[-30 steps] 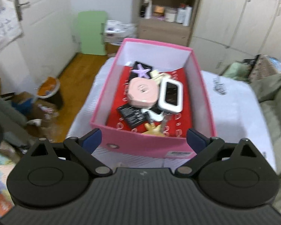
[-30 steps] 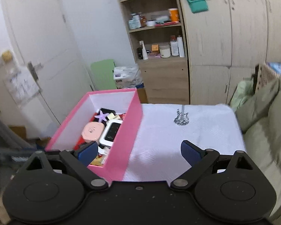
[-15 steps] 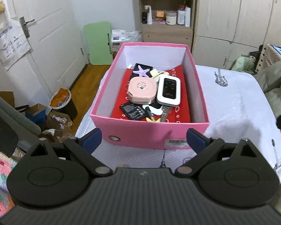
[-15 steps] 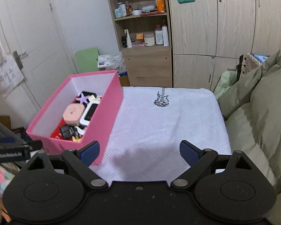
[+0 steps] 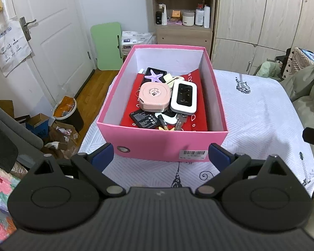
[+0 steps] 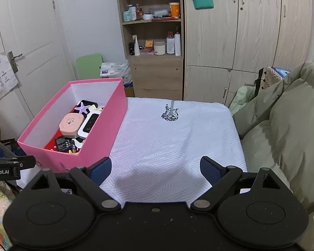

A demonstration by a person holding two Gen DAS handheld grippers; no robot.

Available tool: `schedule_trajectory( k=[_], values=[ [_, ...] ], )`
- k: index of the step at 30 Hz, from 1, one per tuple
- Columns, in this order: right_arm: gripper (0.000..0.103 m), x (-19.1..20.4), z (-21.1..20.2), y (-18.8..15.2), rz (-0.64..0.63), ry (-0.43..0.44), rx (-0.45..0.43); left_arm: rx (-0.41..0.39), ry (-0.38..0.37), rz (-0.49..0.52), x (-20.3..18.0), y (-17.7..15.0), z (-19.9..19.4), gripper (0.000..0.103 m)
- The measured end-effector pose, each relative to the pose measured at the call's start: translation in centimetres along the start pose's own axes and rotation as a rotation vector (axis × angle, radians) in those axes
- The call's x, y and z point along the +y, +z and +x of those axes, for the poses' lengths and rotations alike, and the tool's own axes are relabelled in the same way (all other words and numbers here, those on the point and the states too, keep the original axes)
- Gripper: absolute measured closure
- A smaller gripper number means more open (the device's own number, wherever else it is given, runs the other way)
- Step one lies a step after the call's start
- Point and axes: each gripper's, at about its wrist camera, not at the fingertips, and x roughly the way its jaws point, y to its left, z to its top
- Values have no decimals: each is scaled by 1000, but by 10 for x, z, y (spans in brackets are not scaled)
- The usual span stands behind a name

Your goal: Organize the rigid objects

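- Small rigid items (pink case [image 5: 155, 95], white device [image 5: 184, 97], purple starfish [image 5: 153, 76], black battery [image 5: 144, 120]) are seen piled in pink box [image 5: 161, 144] on bed's left side
- White bedspread [image 6: 178, 138] at right is seen bare
- Left gripper [image 5: 160, 158] is held wide apart, empty, near box front
- Right gripper [image 6: 156, 167] is likewise spread, empty
- Sorting is judged not yet started, or already packed; which cannot be told

The left tongs [image 5: 161, 156] are matte black with a ribbed grey-black housing filling the bottom of the frame, two round discs at lower left and lower right, triangular cut-outs above them, silver pivot screws, and dark blue pads [image 5: 101, 155]. The right tongs [image 6: 156, 167] share that build, but their housing is smooth black and dusty, with a small central screw. At the left edge, a black bar bears white lettering "nRobot.AI".
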Motion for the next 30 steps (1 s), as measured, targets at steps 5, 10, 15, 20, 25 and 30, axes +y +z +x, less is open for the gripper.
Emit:
schedule_trajectory(
  k=[5, 10, 15, 20, 25, 30],
  values=[
    [7, -1, -2, 0, 8, 5, -4, 4, 1, 2, -1, -1, 0, 5],
    [7, -5, -3, -1, 18, -3, 0, 5, 7, 15, -4, -2, 1, 5],
    [7, -8, -4, -3, 20, -21, 3, 7, 0, 21, -7, -3, 3, 5],
    [7, -12, -4, -8, 33, -24, 0, 13, -1, 42, -13, -4, 2, 5],
    [7, -14, 0, -11, 41, -25, 14, 27, -4, 42, -15, -5, 3, 5],
    [7, -16, 3, -14, 46, -26, 24, 33, 2, 33, -12, -6, 2, 5]
  ],
)
